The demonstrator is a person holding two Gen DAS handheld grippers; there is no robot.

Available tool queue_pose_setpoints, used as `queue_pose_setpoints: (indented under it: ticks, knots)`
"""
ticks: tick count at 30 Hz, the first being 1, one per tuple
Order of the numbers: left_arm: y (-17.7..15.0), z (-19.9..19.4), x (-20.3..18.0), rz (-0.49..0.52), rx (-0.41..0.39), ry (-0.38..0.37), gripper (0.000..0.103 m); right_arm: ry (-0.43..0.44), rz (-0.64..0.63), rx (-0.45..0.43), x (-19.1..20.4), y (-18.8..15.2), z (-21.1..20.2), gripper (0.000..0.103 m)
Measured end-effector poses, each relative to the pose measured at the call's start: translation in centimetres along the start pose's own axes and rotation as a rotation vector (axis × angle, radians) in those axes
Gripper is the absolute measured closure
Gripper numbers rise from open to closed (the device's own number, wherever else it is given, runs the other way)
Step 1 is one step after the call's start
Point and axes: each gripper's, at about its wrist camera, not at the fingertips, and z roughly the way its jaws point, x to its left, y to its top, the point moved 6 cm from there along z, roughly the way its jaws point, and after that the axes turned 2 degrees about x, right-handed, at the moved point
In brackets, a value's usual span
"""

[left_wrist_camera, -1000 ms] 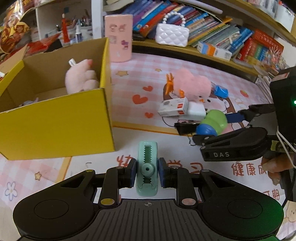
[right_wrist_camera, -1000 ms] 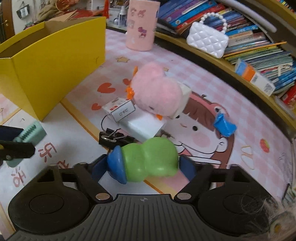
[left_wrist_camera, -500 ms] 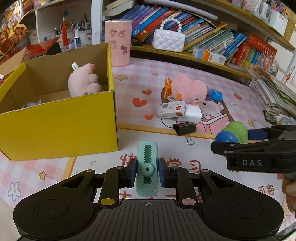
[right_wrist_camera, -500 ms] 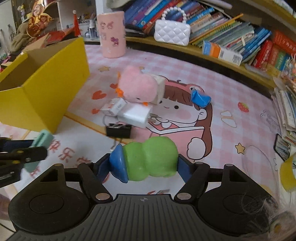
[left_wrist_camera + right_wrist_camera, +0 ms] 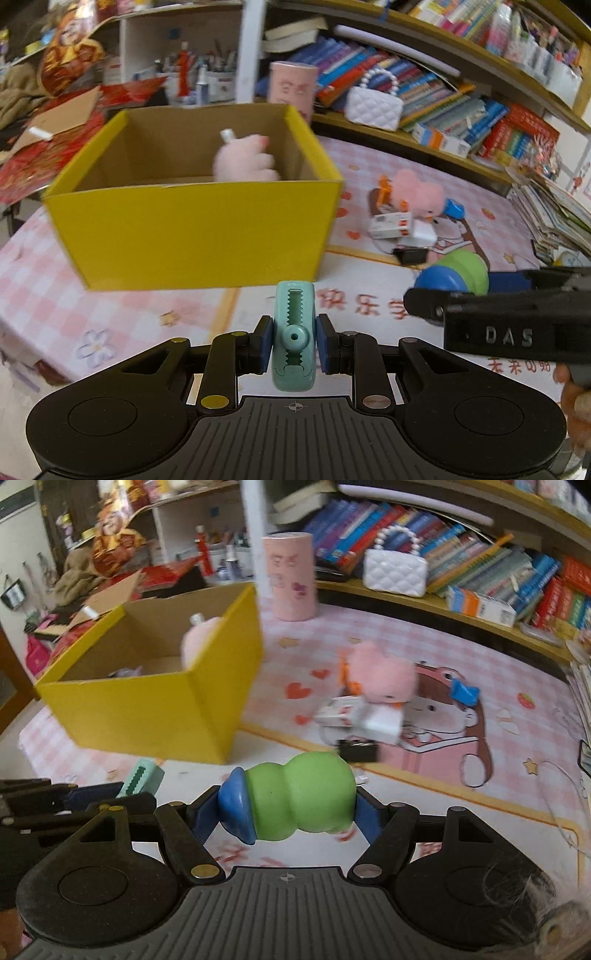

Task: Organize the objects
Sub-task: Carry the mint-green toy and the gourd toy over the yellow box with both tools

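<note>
Gourd-shaped green toy [image 5: 301,797] with blue cap lies sideways.

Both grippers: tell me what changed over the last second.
Both grippers lifted off the mat toward the yellow box. The left gripper keeps its teal clip; the right gripper keeps the green toy. The pile around the pink plush stayed put.

Both views are evenly and brightly lit by soft daylight, with only faint shadows cast. Strong fisheye bending is seen at the edges, where the bookshelf [image 5: 461,92] curves. The yellow box [image 5: 147,716] and plush toy [image 5: 380,675] are smeared by motion blur, while the near gripper bodies are rendered sharp.
</note>
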Motion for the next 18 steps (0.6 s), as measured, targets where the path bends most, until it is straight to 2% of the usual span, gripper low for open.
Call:
queue_pose_setpoints:
  ticks: [7, 18]
  knots:
    - [-1.3, -2.8, 3.3, -0.011, -0.030, 0.011, 0.080, 0.007, 0.015, -0.003, 4.4, -1.5, -1.1, 0.031]
    - [-4.0, -5.8, 6.4, -0.002, -0.035, -0.006, 0.080, 0.002, 0.030, 0.005, 9.8, -4.5, -2.5, 0.031]
